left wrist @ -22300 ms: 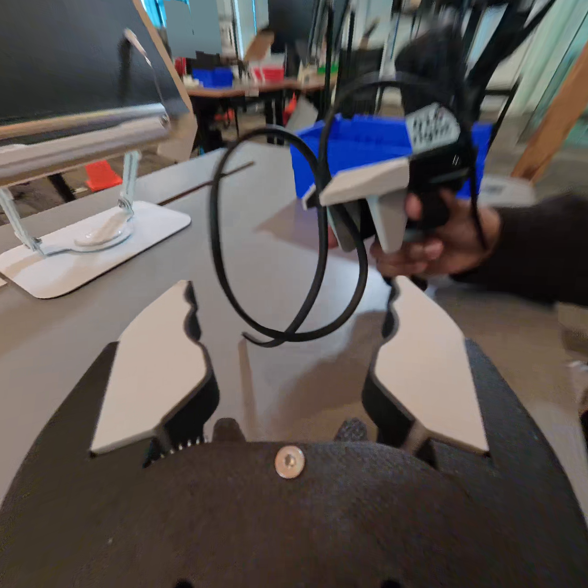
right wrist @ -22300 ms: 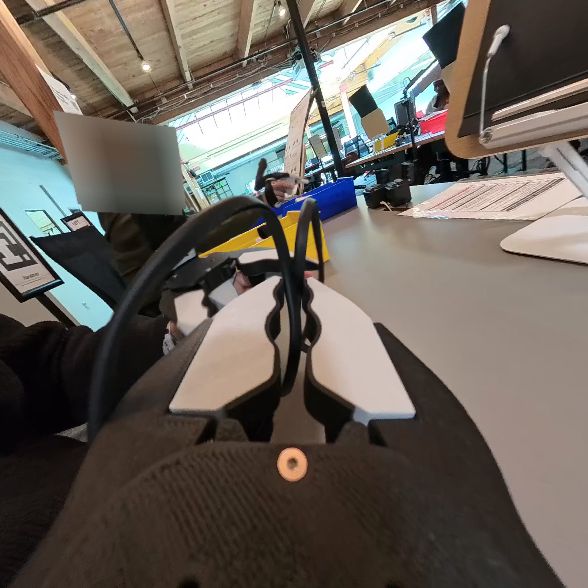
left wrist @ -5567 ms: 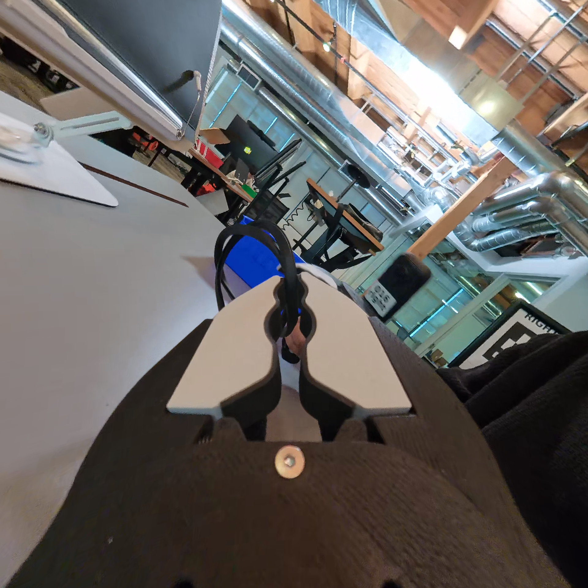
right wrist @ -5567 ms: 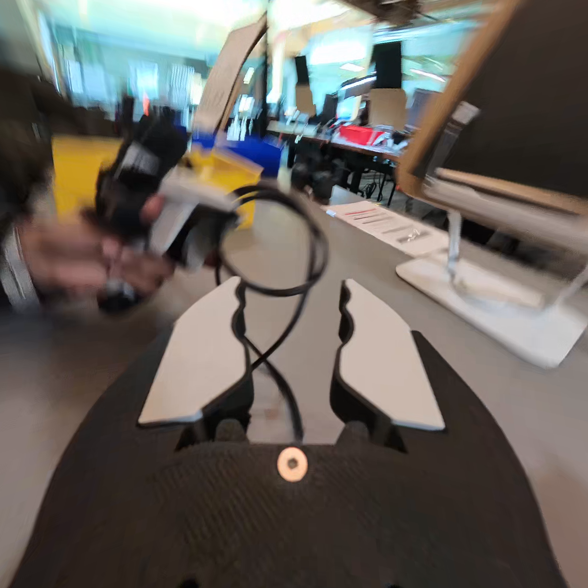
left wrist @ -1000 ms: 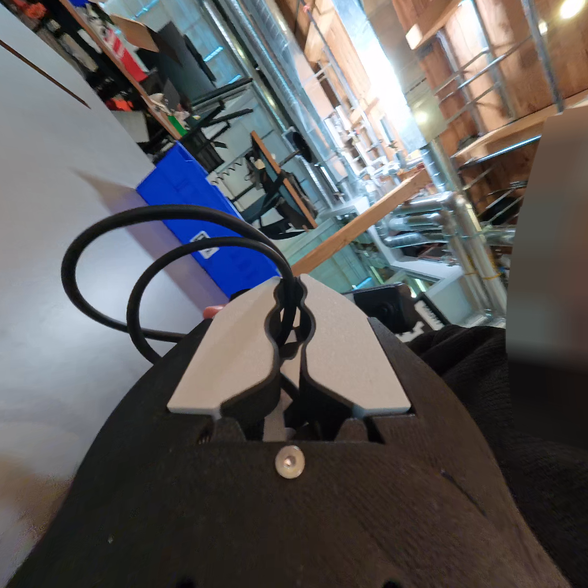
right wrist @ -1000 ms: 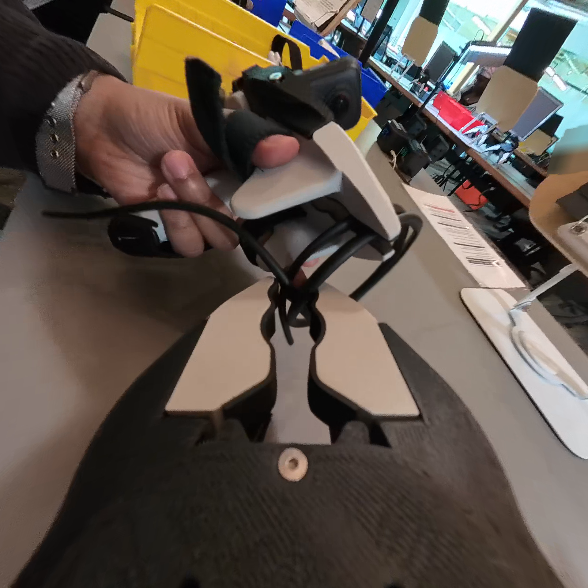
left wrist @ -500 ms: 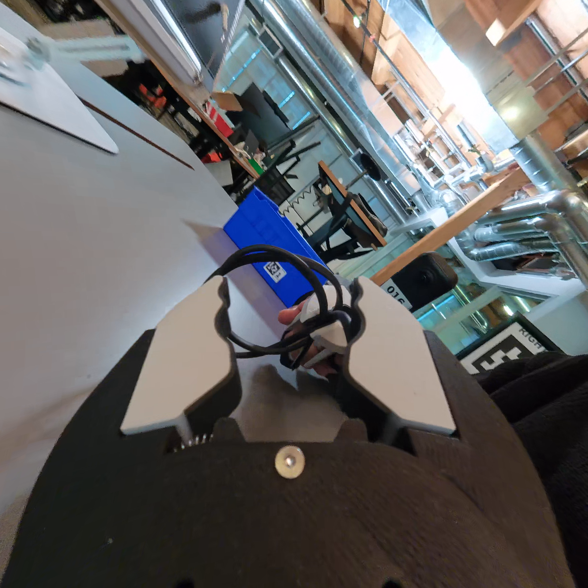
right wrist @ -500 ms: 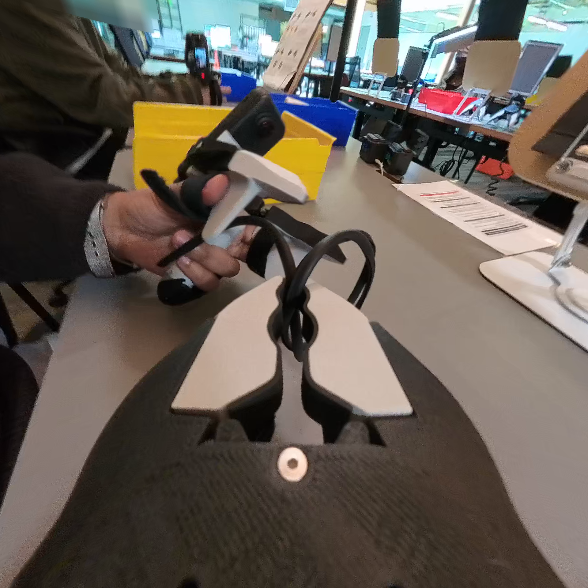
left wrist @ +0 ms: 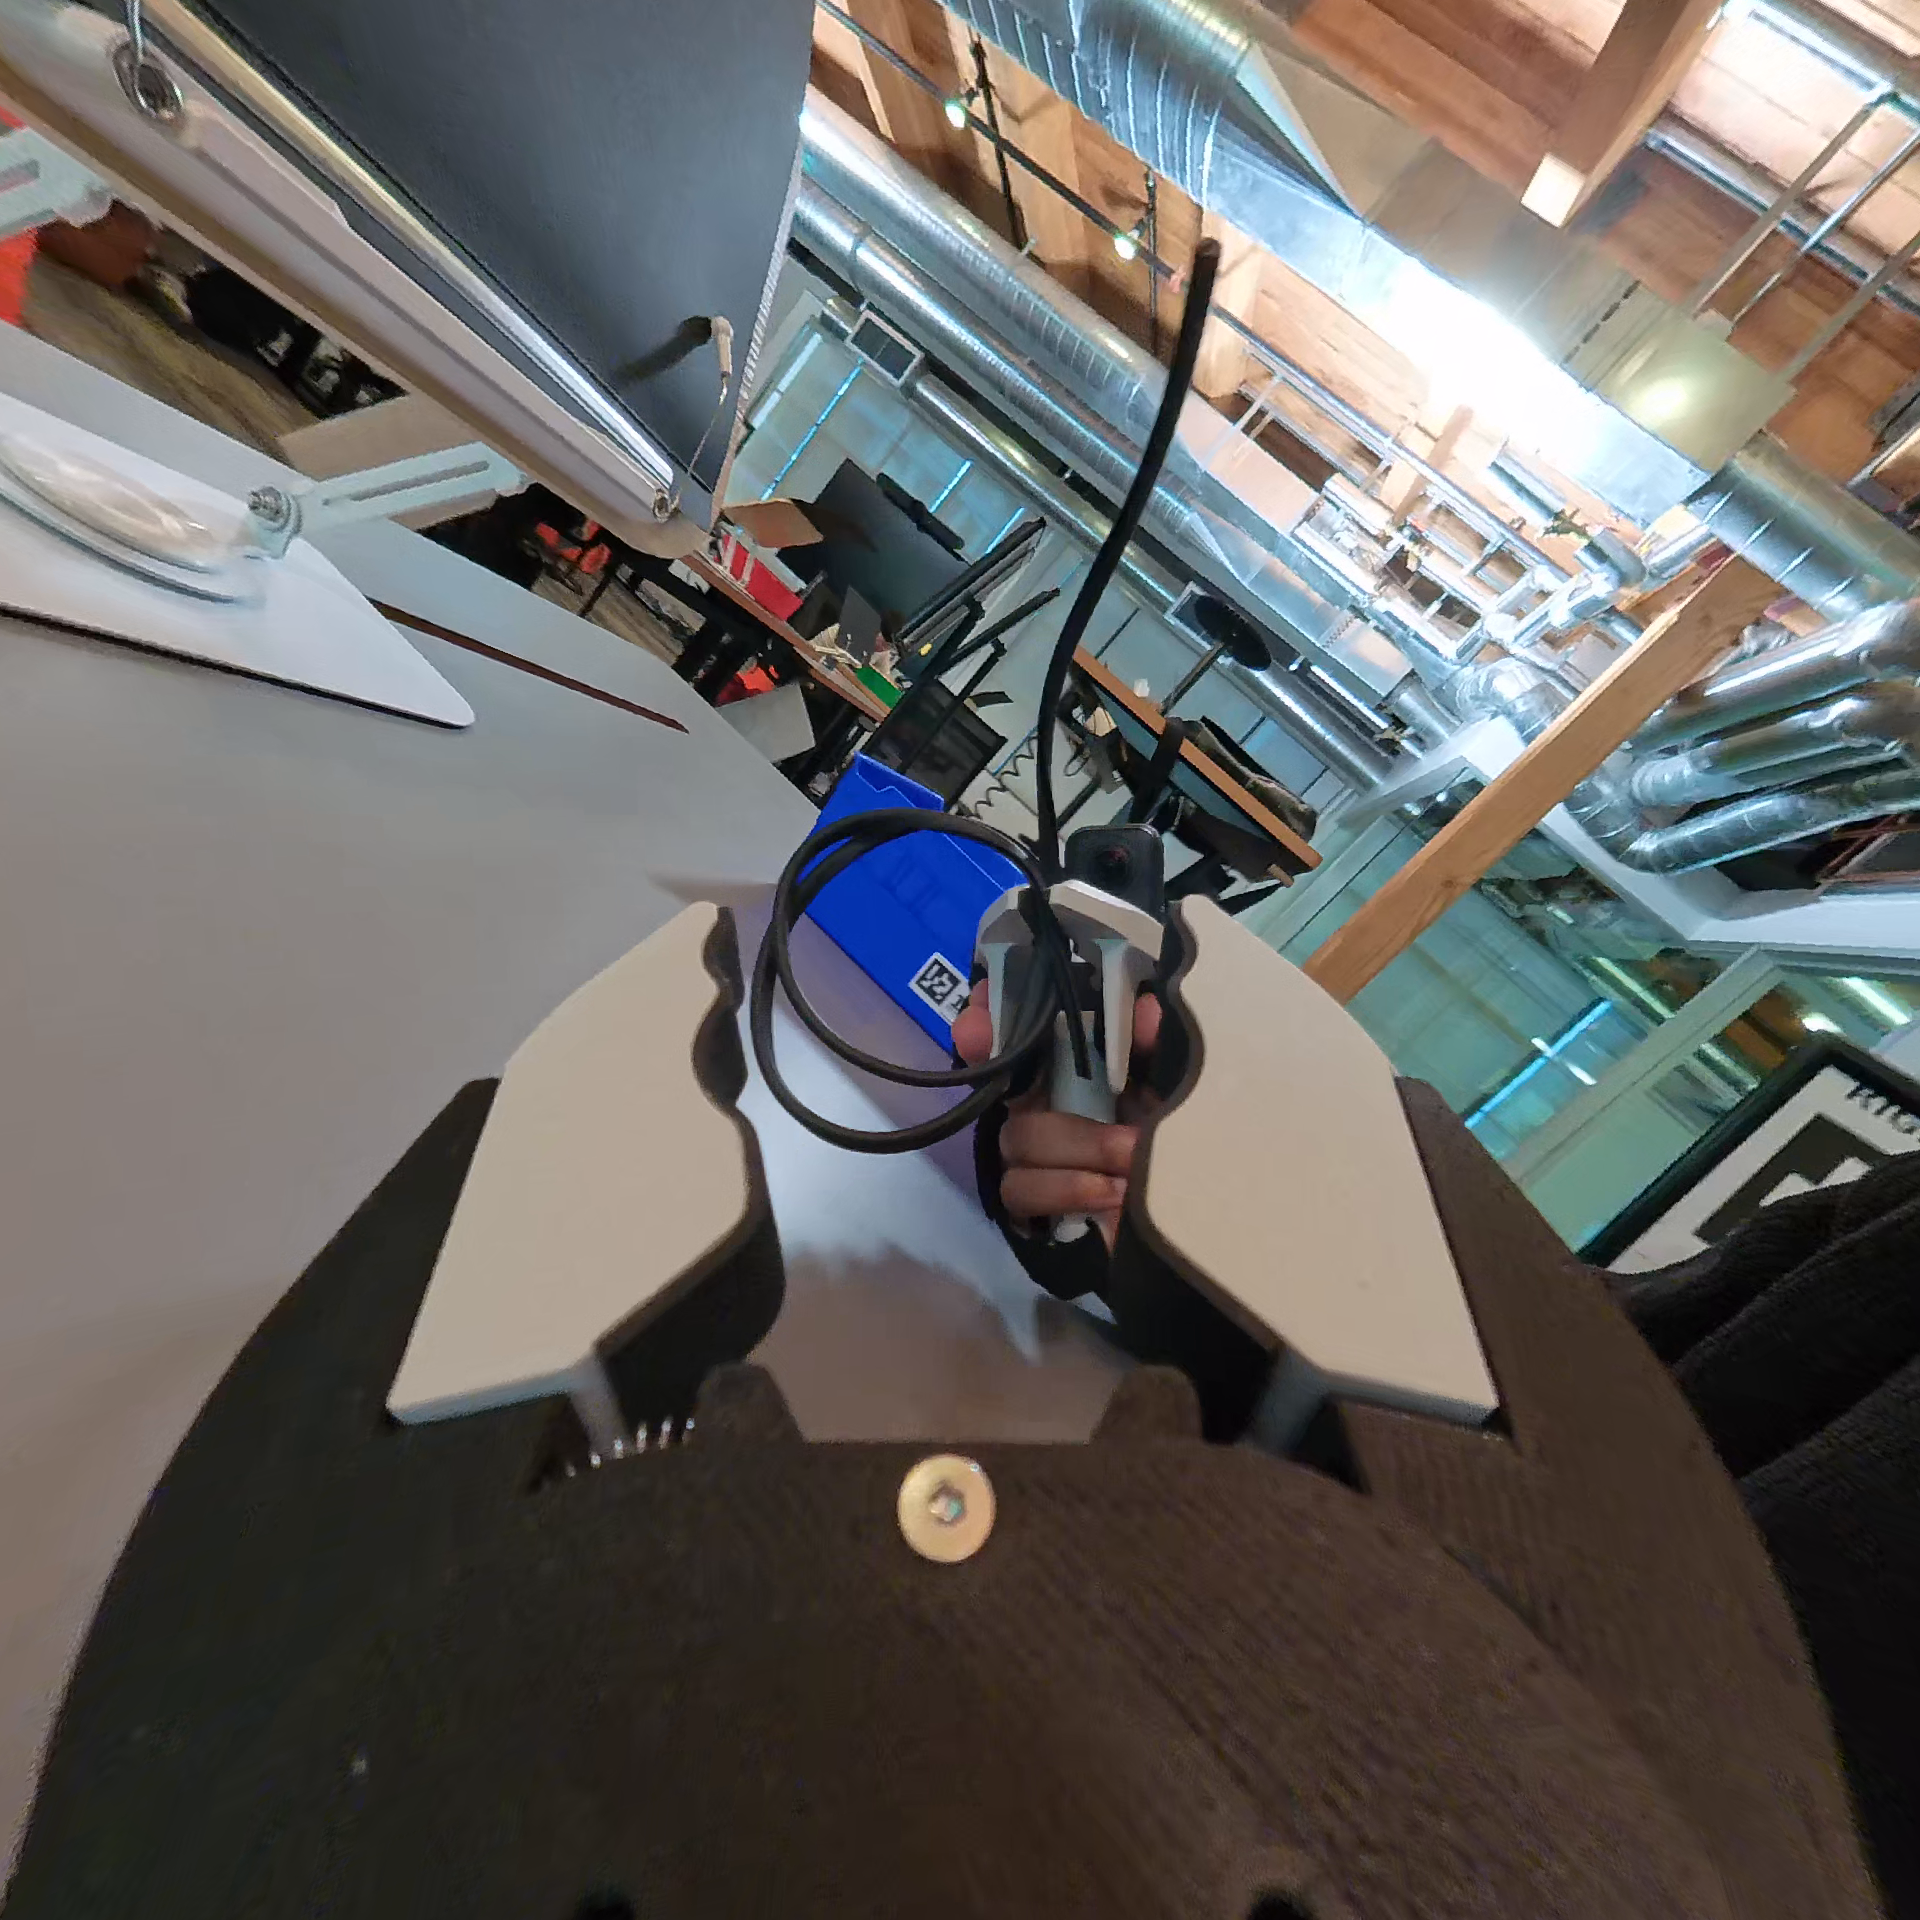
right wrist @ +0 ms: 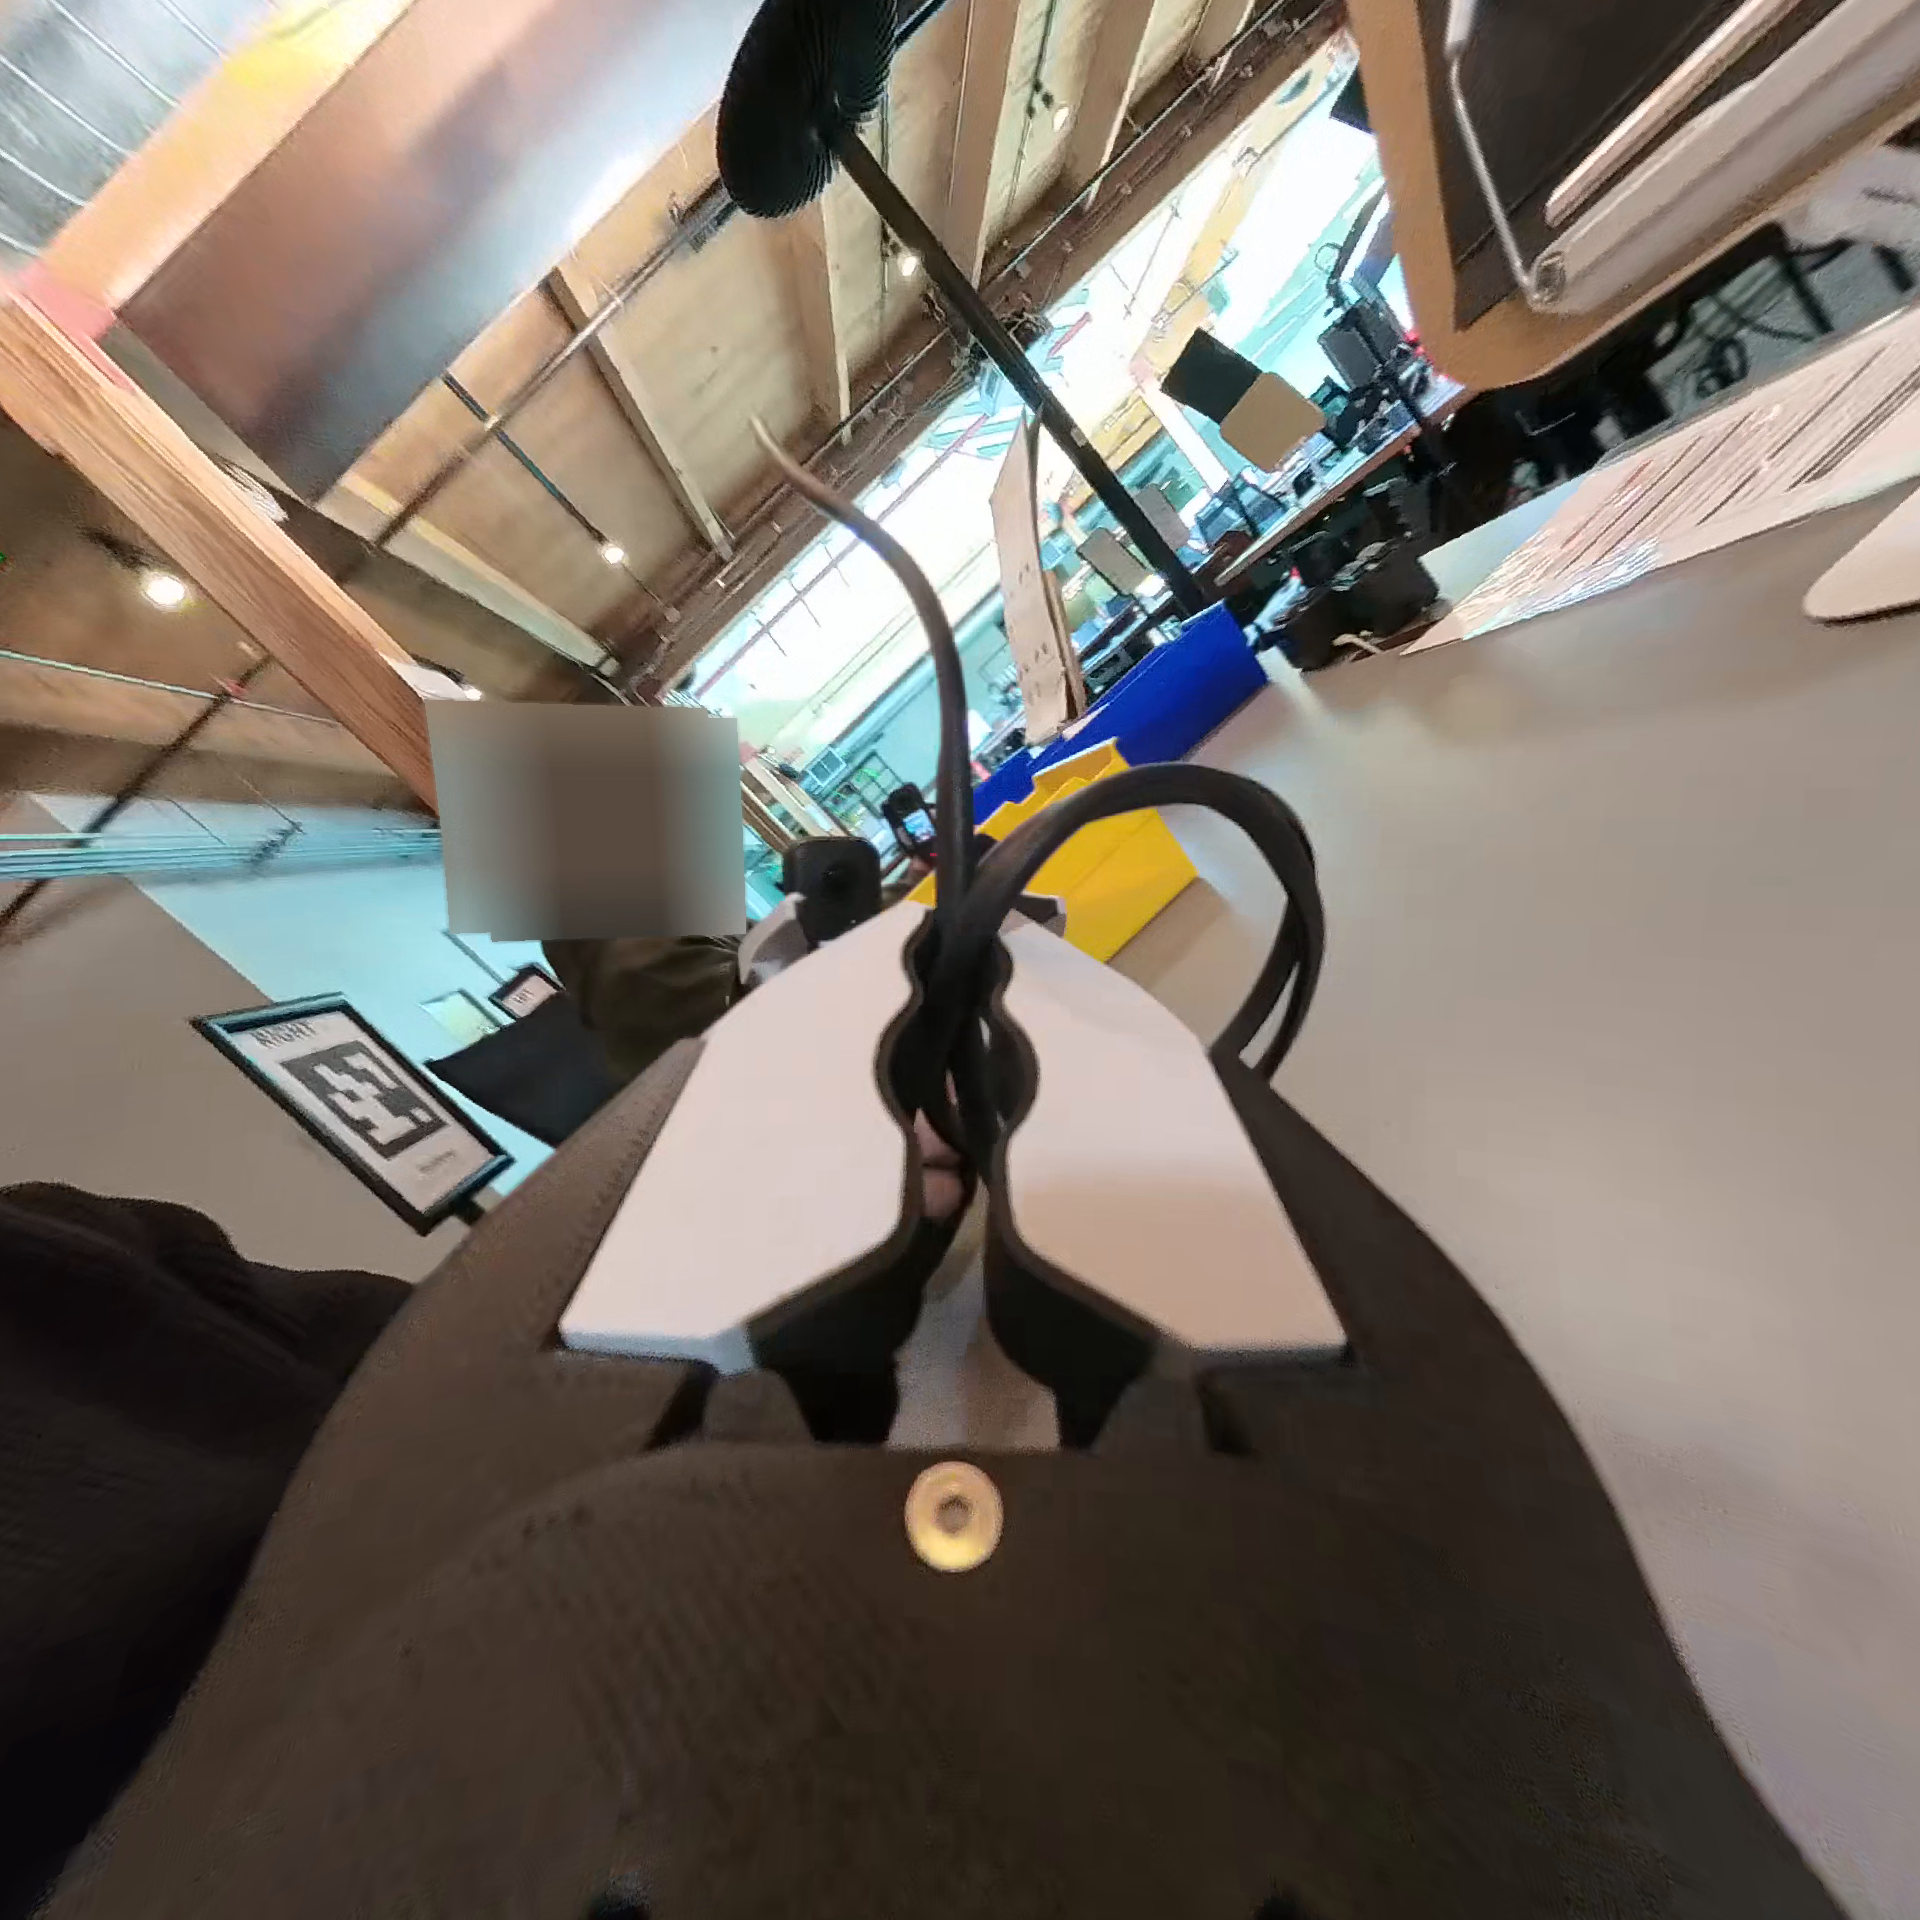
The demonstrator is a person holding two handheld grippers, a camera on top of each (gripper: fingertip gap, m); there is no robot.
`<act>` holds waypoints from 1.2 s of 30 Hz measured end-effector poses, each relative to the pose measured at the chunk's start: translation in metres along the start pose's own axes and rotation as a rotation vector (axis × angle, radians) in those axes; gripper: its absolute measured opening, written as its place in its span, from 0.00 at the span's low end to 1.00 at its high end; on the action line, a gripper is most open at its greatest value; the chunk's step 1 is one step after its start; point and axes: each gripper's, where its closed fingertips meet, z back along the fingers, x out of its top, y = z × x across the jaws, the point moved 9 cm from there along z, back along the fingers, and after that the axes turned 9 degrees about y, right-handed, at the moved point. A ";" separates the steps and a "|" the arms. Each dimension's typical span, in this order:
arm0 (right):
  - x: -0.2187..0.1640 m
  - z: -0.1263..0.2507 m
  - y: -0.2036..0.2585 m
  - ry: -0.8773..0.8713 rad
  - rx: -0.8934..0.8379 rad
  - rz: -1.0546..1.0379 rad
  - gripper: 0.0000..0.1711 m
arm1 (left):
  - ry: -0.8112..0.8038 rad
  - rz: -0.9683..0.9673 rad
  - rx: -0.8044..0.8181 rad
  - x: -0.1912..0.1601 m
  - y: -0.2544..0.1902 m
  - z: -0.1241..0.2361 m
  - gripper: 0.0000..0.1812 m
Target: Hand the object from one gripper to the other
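A black cable, coiled in loops with one free end standing up, is the object. My right gripper is shut on the cable, which is bunched between its white fingers, with loops hanging to the right above the grey table. In the left wrist view the right gripper shows a short way ahead, held by a hand, with the cable in it. My left gripper is open and empty, its jaws wide apart, facing the right gripper without touching the cable.
A blue bin stands at the table edge behind the right gripper. A yellow bin and another blue bin stand beyond. A white monitor base and a printed sheet lie on the table. The tips of one gripper are about 9 cm away from the tips of the other.
One second ago both grippers were shut on the cable. The left gripper opened, let go and drew back. The right gripper keeps the cable and has tilted upward.
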 end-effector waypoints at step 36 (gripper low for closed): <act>-0.038 -0.035 0.028 0.480 0.209 0.108 0.04 | 0.305 -1.350 0.841 -0.035 -0.032 -0.029 0.53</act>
